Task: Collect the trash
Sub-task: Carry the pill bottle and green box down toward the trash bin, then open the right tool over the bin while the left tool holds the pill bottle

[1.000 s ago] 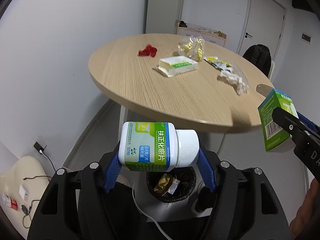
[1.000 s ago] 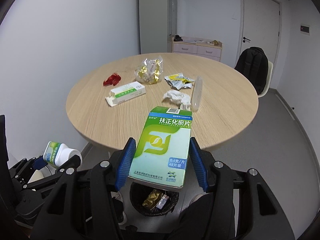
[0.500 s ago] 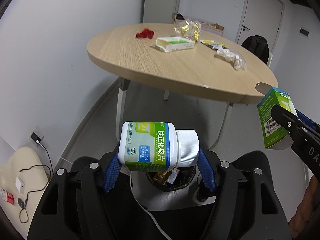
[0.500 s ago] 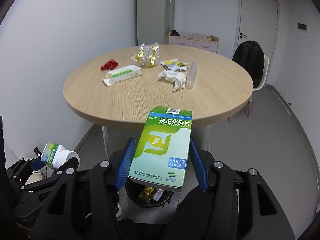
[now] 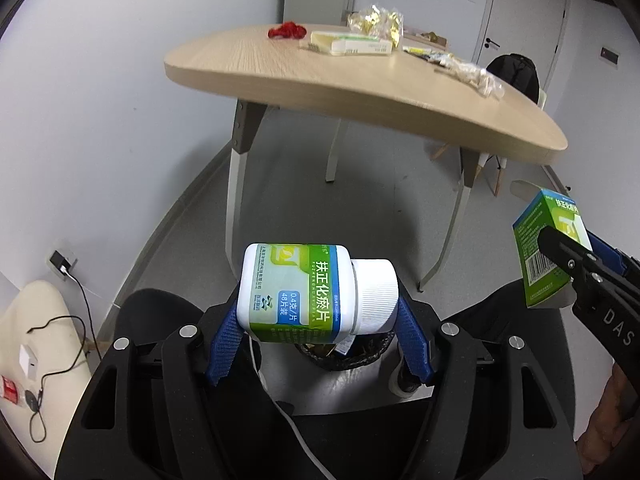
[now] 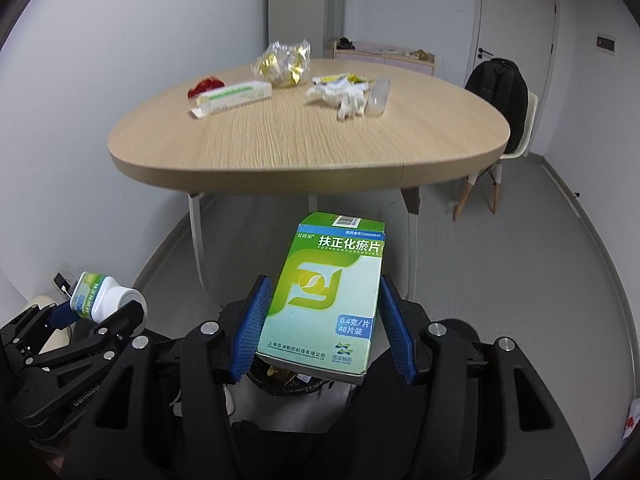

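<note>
Left wrist: wrappers in black bin (image 5: 352, 356) beneath bottle (image 5: 304, 292).

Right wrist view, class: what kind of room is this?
Probably a small office or meeting room: a round wooden table, a chair with a black backpack on it, and a low sideboard beside a plain door.

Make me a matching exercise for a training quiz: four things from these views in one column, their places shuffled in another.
1. pill bottle
2. medicine box
3. red wrapper
4. trash bin

A. on the round table
B. in the right gripper
C. on the floor below the grippers
D. in the left gripper

Pairs: 1-D, 2-B, 3-A, 4-C
</note>
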`<state>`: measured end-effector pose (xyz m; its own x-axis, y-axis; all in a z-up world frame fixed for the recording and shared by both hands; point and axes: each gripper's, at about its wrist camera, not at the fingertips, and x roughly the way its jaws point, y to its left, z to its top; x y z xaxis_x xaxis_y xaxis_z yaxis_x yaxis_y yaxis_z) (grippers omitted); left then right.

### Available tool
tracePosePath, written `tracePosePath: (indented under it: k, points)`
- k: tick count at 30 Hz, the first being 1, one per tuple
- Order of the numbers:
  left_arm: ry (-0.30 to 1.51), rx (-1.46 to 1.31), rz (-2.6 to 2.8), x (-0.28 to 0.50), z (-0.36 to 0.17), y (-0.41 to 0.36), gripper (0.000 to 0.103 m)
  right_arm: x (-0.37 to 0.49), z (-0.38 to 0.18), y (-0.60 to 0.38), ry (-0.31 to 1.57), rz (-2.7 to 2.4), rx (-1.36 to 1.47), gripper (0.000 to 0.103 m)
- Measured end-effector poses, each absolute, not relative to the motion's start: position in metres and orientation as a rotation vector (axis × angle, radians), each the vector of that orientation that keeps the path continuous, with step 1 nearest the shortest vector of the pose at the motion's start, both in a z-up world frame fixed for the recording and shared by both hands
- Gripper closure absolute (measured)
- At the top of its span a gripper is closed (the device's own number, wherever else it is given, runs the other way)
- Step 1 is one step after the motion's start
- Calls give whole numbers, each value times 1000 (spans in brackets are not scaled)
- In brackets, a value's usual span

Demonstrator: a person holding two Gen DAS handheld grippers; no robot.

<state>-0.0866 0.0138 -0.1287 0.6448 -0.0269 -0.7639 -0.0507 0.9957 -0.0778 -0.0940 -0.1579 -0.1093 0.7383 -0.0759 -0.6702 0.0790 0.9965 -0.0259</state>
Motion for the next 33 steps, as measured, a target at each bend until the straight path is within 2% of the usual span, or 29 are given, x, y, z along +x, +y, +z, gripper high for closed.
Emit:
tracePosePath:
  k: [18,33]
  points:
    - [974,-106,36,-29,-216,19,37,-29,-205,-158,885,-55,18,51]
    - [1066,-91,63,50,-280,28,37,48,-278,-160,1006,-34,27,50]
